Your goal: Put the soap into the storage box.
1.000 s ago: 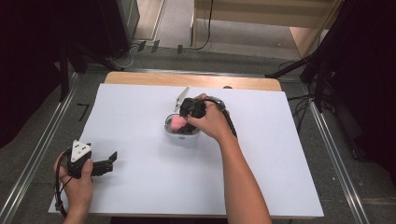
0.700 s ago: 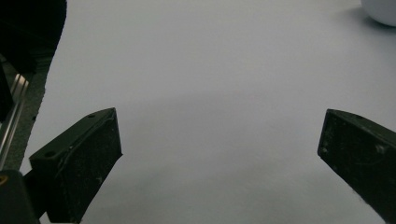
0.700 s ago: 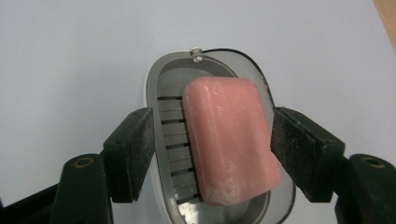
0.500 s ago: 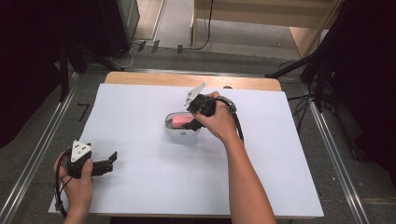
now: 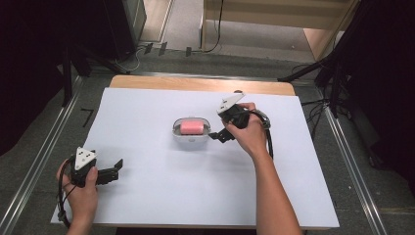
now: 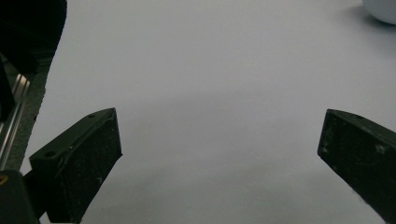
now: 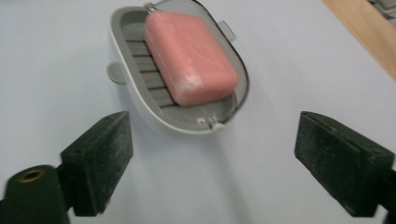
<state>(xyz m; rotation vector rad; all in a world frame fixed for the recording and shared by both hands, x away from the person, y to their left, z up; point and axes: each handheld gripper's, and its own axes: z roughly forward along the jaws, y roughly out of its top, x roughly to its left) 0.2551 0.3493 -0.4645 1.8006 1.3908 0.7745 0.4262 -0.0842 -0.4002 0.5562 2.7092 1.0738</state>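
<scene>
A pink bar of soap (image 5: pixel 192 127) (image 7: pixel 189 57) lies in a grey oval soap dish (image 5: pixel 176 132) (image 7: pixel 140 100) at the middle of the white table. My right gripper (image 5: pixel 219 135) (image 7: pixel 212 163) is just right of the dish, open, with nothing between its jaws. My left gripper (image 5: pixel 116 169) (image 6: pixel 219 163) rests near the table's front left corner, open and empty, far from the dish. A white edge of the dish (image 6: pixel 383 9) peeks in at the top right of the left gripper view.
The white sheet (image 5: pixel 147 196) covers the table, with a wooden strip (image 5: pixel 195 84) along its far edge. Metal rails (image 5: pixel 29 181) run along both sides. Dark equipment and cables stand beyond the table.
My right gripper has drawn back to the right off the soap dish, leaving the pink soap lying uncovered in it. The left gripper has stayed put.
</scene>
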